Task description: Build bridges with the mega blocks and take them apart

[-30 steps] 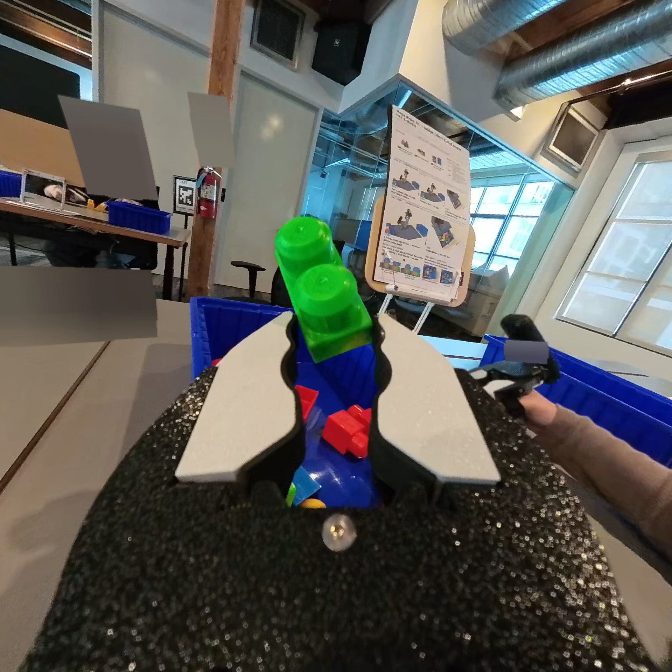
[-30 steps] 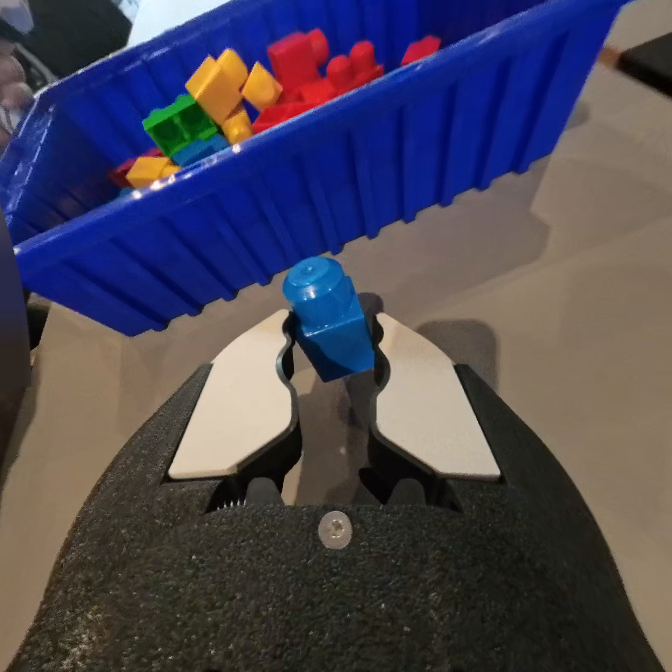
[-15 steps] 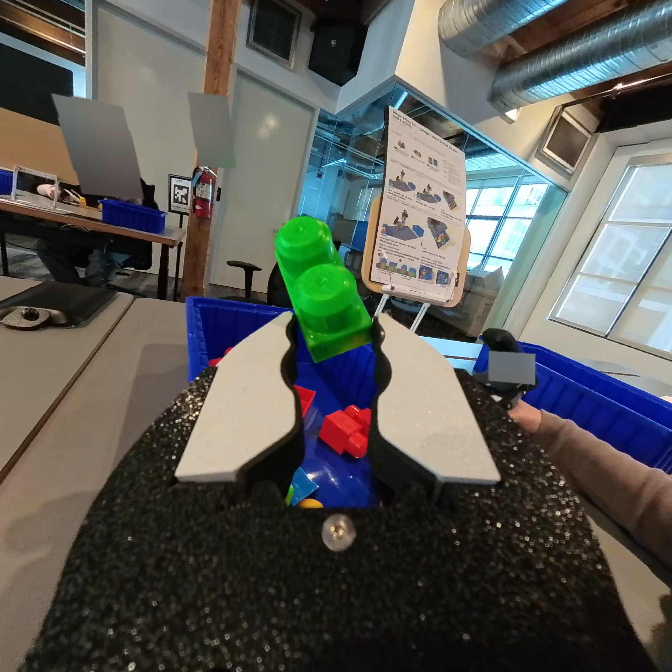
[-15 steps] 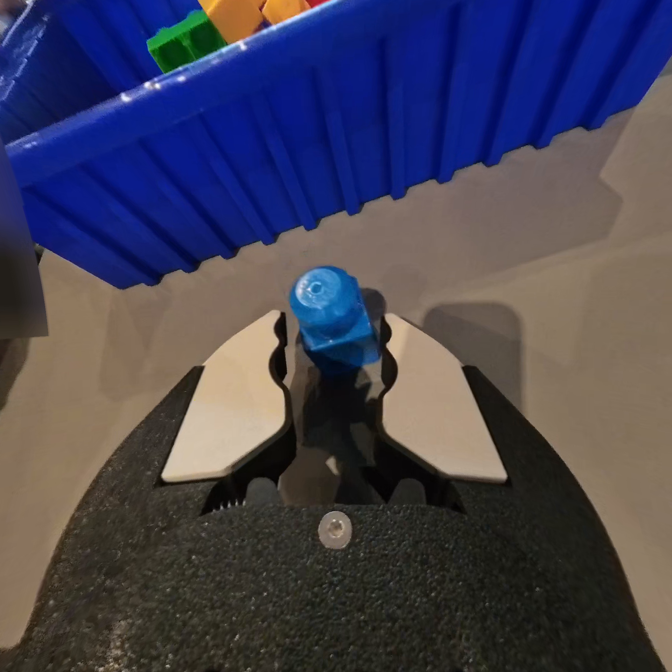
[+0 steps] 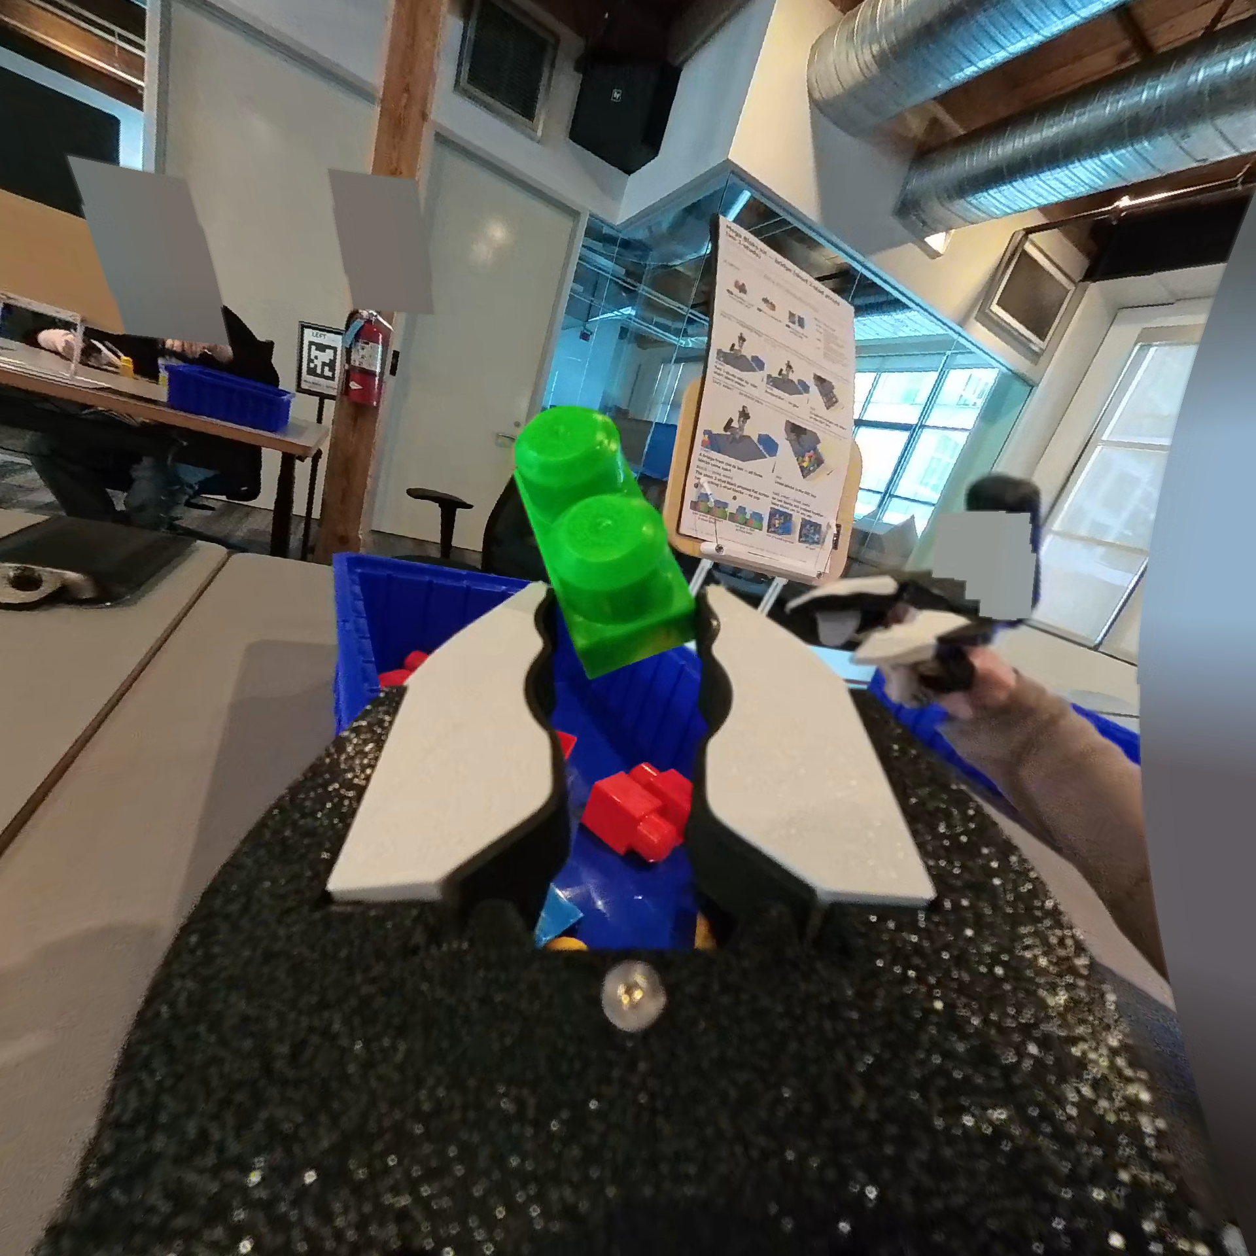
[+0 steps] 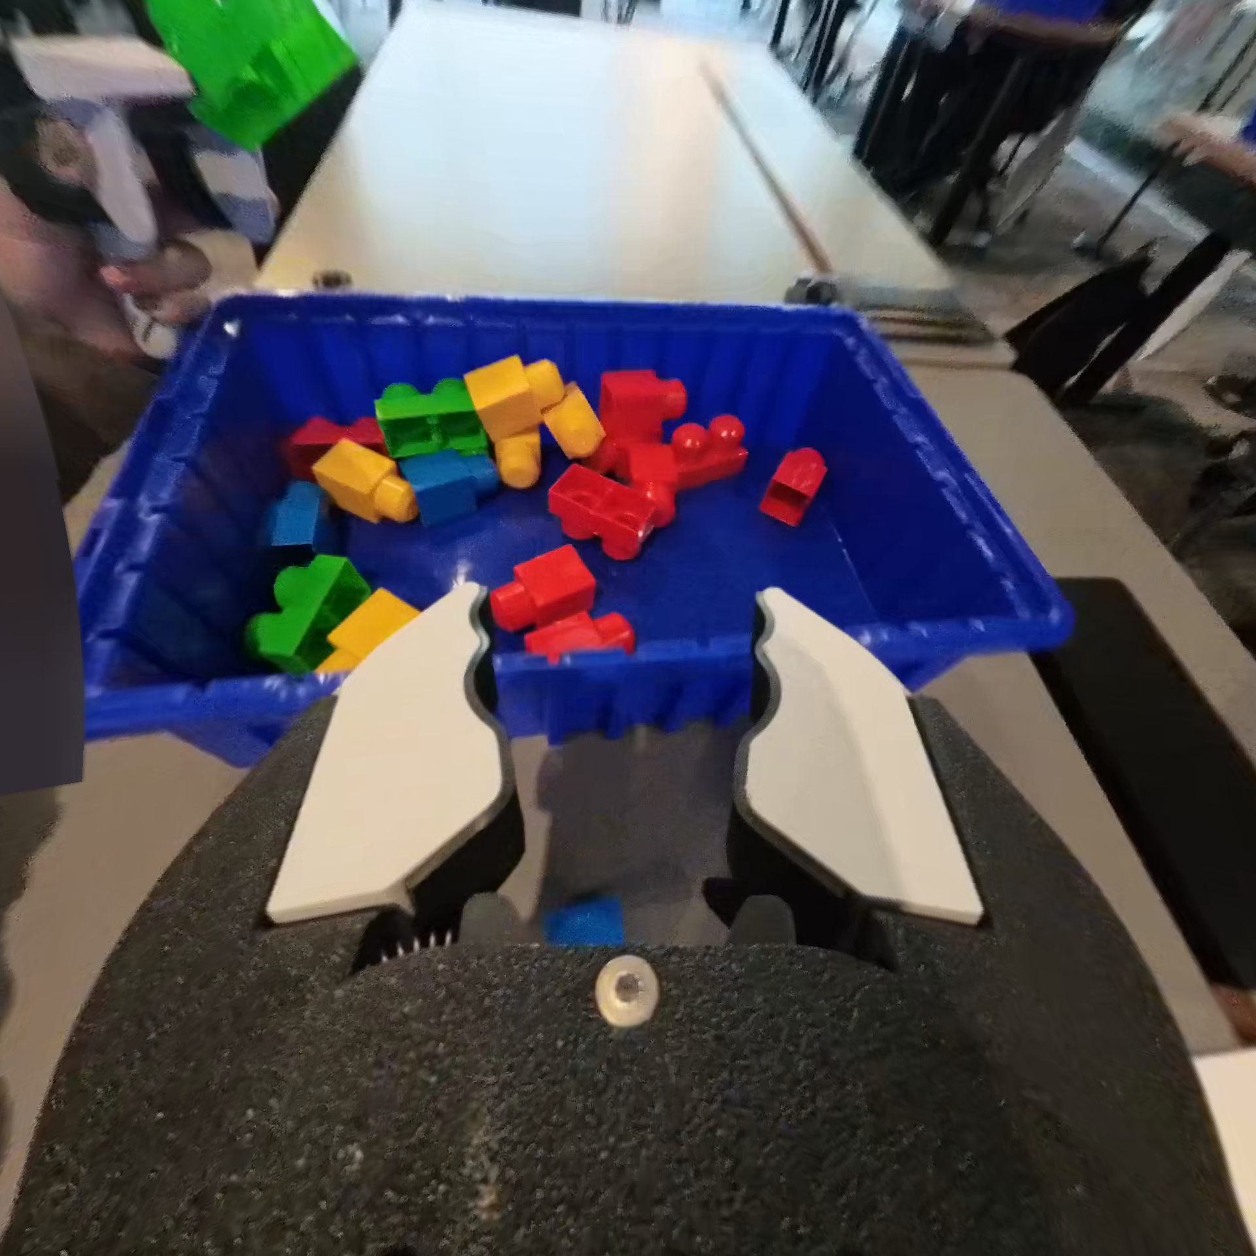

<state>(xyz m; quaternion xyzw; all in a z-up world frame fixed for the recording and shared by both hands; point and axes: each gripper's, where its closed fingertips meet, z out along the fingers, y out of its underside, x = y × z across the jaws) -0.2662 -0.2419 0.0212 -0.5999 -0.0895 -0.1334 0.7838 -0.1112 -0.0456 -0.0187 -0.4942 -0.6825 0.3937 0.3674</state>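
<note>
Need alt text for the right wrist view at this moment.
The open, empty right gripper hovers above the table in front of a blue bin of red, yellow, green and blue blocks. A small blue block lies on the table beneath it.

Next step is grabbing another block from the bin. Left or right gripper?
Right, I'd say. The right gripper is open and empty, poised at the blue bin's near rim with red blocks just ahead. The left gripper is shut on the green block.
</note>
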